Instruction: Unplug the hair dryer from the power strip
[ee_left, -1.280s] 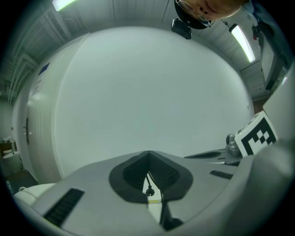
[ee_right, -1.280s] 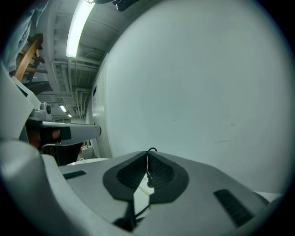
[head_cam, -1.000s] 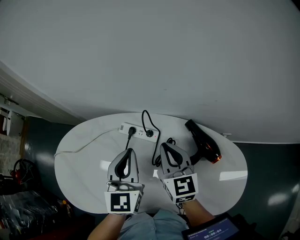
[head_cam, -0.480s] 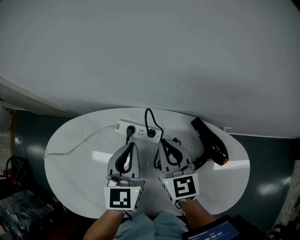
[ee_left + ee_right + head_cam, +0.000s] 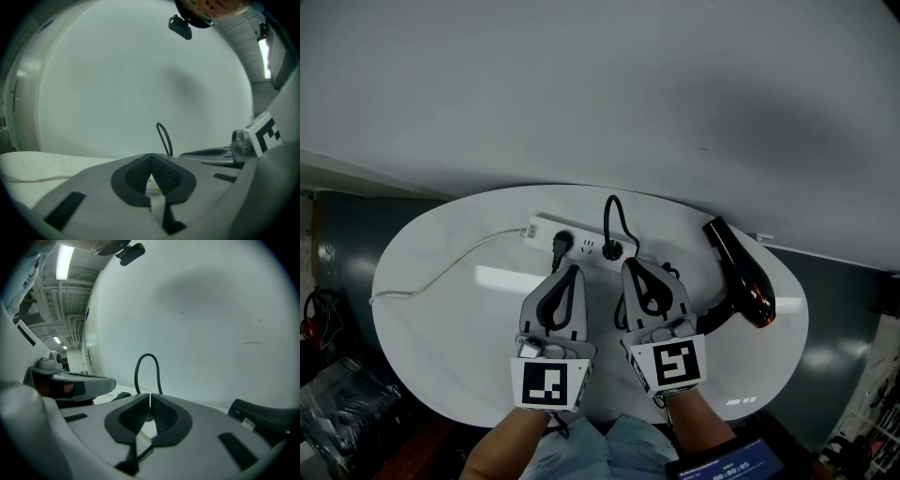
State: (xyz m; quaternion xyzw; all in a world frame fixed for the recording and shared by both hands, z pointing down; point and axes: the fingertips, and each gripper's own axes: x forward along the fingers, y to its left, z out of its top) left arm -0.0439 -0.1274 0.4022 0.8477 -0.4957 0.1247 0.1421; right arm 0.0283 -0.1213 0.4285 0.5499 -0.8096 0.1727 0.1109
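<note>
On a white oval table [image 5: 441, 337], a white power strip [image 5: 587, 246] lies along the far edge with two black plugs in it. Its white lead [image 5: 441, 277] trails off to the left. The black hair dryer [image 5: 741, 274] lies to the right, apart from the strip, and its black cord [image 5: 614, 217] loops up from the right-hand plug [image 5: 612, 250]. The left gripper [image 5: 572, 270] and right gripper [image 5: 629, 266] point side by side at the strip from its near side. Both have their jaws closed together and are holding nothing.

Bare table [image 5: 450, 328] on the left lies open; looped cord [image 5: 146, 354] and power strip [image 5: 581, 246] block ahead.
</note>
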